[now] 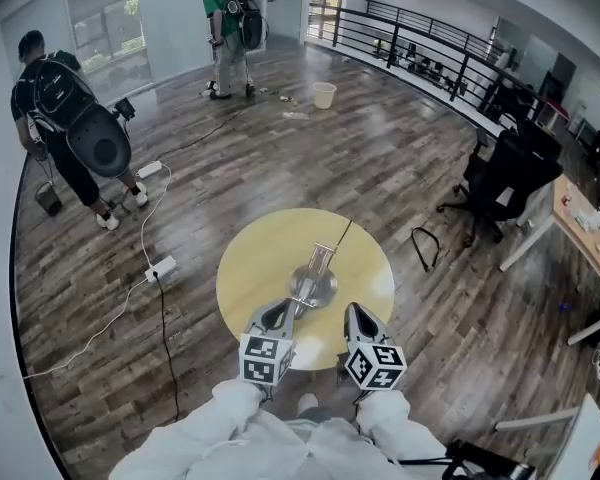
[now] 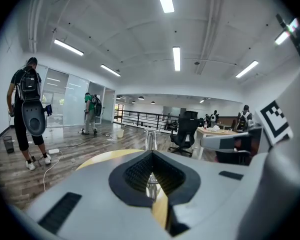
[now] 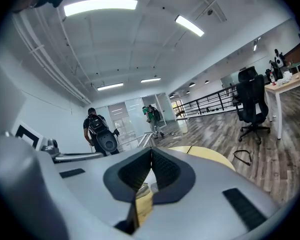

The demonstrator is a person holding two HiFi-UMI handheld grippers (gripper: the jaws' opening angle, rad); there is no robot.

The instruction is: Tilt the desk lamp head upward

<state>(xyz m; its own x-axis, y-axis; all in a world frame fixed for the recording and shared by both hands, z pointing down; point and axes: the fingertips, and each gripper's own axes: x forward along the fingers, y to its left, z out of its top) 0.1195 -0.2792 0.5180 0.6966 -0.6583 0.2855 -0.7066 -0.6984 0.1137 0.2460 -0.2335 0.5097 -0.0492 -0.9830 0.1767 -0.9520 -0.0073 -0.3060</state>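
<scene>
Yellow round table (image 1: pixel 242 268) dead centre, and the silver desk lamp (image 1: pixel 314 280) stands on the middle of it, base flat, thin arm rising, cord running off the far edge. Left gripper (image 1: pixel 281 315) hangs over the table's near edge, close to the lamp base, jaws pressed together with nothing between them. Right gripper (image 1: pixel 356 314) sits beside it, also over the near edge — jaws closed, empty too. Left of the table a white power strip (image 1: pixel 161 268) lies on the wood floor; right of the table, a black office chair (image 1: pixel 502 173).
</scene>
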